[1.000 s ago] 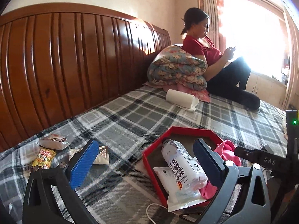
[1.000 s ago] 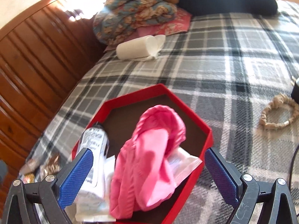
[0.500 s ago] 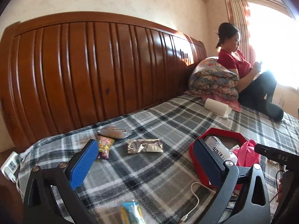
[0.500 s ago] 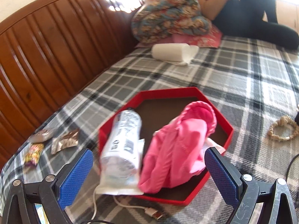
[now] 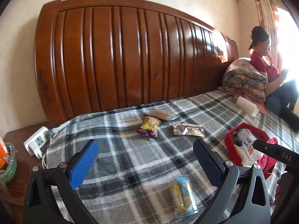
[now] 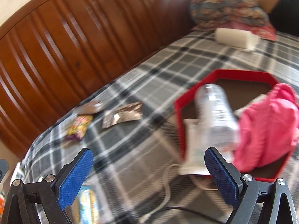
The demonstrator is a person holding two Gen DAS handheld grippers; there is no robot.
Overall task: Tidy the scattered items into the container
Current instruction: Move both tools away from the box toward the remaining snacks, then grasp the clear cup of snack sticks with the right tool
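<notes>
Here both grippers' fingers are spread and empty above loose snack packets, the red box beside.

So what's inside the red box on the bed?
Inside the red eight-sided box lie a white plastic bottle, a bright pink cloth and a white flat packet under the bottle. Whatever sits beneath the cloth is covered, so I can't tell.

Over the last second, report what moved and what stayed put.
Both grippers swung left, away from the red box, toward the loose snack packets; a blue-yellow packet now lies under the left gripper. Right gripper followed. Both stayed open and empty. Bottle and pink cloth stayed in the box.
</notes>
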